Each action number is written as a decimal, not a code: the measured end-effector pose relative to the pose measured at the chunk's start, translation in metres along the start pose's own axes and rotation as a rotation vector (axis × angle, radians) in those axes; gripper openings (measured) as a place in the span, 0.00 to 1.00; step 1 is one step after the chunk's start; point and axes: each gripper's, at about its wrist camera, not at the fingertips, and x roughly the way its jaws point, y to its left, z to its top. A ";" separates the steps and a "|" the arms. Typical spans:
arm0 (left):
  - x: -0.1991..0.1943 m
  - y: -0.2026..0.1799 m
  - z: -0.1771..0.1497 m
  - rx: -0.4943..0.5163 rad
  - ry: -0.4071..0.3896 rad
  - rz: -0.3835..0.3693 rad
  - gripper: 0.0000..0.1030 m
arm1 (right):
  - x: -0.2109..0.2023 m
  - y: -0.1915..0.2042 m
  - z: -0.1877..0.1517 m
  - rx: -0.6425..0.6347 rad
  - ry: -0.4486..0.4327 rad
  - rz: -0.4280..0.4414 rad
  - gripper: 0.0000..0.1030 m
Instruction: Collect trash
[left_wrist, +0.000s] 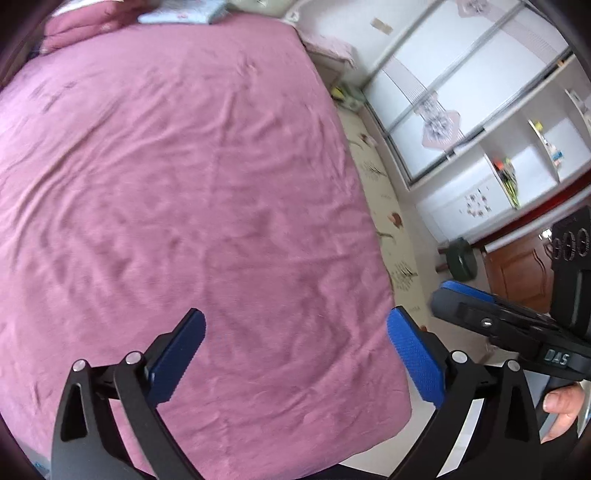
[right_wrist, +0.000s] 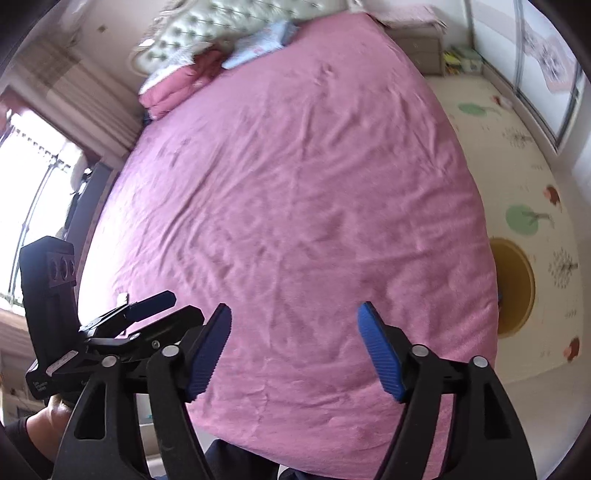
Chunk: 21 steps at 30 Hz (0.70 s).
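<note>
Rumpled pink bedsheet (left_wrist: 184, 184) fills both views, and no trash shows anywhere on it. Left claw (left_wrist: 295, 354) and right claw (right_wrist: 293, 347) hang spread and empty; searching blind risks snagging fabric folds.

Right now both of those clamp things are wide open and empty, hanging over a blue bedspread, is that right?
Not quite: the bedspread is pink, not blue; only the pads on the gripper fingers are blue. The right wrist view shows it plainly, and the left wrist view agrees. The rest holds: the left gripper and the right gripper are both wide open and empty above the bed.
</note>
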 end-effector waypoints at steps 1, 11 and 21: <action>-0.009 0.003 -0.002 -0.008 -0.013 0.010 0.96 | -0.008 0.009 -0.001 -0.012 -0.027 -0.005 0.75; -0.106 0.014 -0.021 -0.012 -0.186 0.138 0.96 | -0.052 0.061 -0.008 -0.007 -0.138 0.022 0.85; -0.157 0.016 -0.031 -0.004 -0.298 0.179 0.96 | -0.074 0.092 -0.019 0.004 -0.206 0.012 0.90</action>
